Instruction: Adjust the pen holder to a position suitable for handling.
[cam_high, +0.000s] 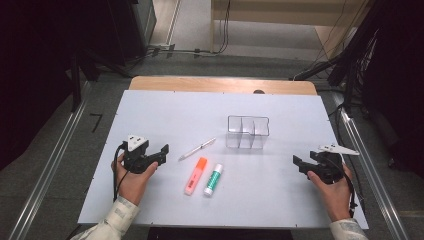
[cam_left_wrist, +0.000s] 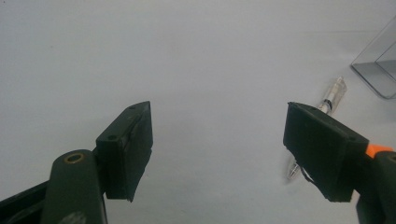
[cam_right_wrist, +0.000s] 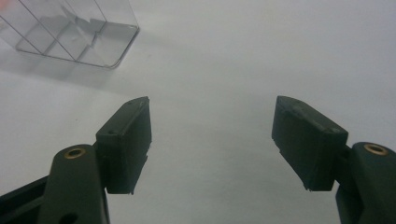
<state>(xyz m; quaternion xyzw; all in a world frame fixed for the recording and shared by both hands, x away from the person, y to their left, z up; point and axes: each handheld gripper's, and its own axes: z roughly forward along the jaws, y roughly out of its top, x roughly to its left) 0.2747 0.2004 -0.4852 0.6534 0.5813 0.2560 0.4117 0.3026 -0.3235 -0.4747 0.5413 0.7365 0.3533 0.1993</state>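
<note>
On the white table top (cam_high: 165, 110) lie a clear pen (cam_high: 197, 148), an orange highlighter (cam_high: 196, 175) and a green-and-white glue stick (cam_high: 213, 179). A clear divided box (cam_high: 248, 131) stands behind them. My left gripper (cam_high: 164, 152) rests at the left, jaws wide apart and empty, pointing toward the pen. In the left gripper view (cam_left_wrist: 218, 149) the pen (cam_left_wrist: 327, 100) and a bit of the highlighter (cam_left_wrist: 377, 149) peek from behind the right jaw. My right gripper (cam_high: 298, 163) sits at the right, open and empty. Its own view (cam_right_wrist: 212, 142) has the box (cam_right_wrist: 70, 32) at the upper left.
A wooden strip (cam_high: 222, 84) borders the table's far edge. Dark stands and cables (cam_high: 350, 60) flank the table on both sides, over a grey floor. Bare white surface lies between the right gripper and the glue stick.
</note>
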